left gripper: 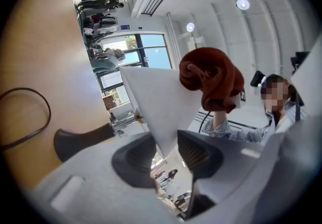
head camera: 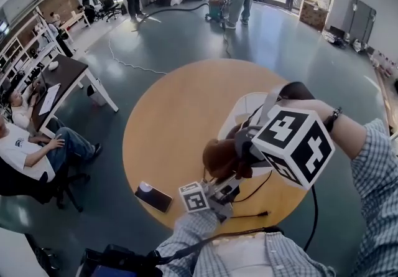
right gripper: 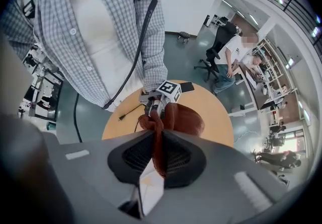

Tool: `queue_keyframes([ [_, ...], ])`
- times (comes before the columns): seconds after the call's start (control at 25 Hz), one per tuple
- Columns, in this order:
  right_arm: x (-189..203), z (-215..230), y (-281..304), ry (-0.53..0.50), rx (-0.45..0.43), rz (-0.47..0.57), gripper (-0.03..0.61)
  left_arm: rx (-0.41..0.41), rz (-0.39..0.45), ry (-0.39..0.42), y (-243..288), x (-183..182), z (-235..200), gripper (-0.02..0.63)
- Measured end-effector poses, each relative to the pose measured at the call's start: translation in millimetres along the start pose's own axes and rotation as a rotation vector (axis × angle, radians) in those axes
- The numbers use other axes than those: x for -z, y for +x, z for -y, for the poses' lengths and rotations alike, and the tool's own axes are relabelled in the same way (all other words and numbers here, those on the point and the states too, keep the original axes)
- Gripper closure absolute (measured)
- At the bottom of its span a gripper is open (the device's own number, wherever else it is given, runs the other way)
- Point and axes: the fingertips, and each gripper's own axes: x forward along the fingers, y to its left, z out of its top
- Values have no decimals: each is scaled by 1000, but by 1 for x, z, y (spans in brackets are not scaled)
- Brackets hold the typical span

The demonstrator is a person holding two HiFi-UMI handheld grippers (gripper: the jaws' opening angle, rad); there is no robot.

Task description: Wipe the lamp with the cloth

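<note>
Cloth (head camera: 217, 157) was rust-brown; lamp shade (head camera: 244, 109) white; table (head camera: 180, 114) tan wood. Marker cube (head camera: 293, 143) bore black-and-white squares; sleeve (head camera: 379, 176) showed blue-and-white check. Phone (head camera: 153, 197), at the table's near-left edge, was black; floor (head camera: 298, 45) grey-green.

The left gripper (left gripper: 168, 155) has the lower edge of the white shade (left gripper: 153, 99) between its jaws, which seem to pinch it. A bunched rust cloth (left gripper: 211, 79) touches the shade's right side. At left, a cable (left gripper: 30, 117) loops on the table (left gripper: 40, 42).
</note>
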Motion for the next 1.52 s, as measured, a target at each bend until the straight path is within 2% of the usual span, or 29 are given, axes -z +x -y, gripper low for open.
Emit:
queue_keyframes([
  [0.24,6,-26,1,78,59,19,540,2,-5,-11,2,1,-3,483],
  [0.56,19,-52,9,250,113,80,540,10,-6,-22,-2,-5,-3,485],
  [0.92,61,-86,30,530,162,159,539,14,-15,-31,-4,-5,0,486],
  [1.24,94,-100,51,718,227,224,540,13,-18,-40,-11,-6,2,486],
  [1.52,121,-113,87,898,333,313,538,13,-11,-44,-8,-7,4,486],
])
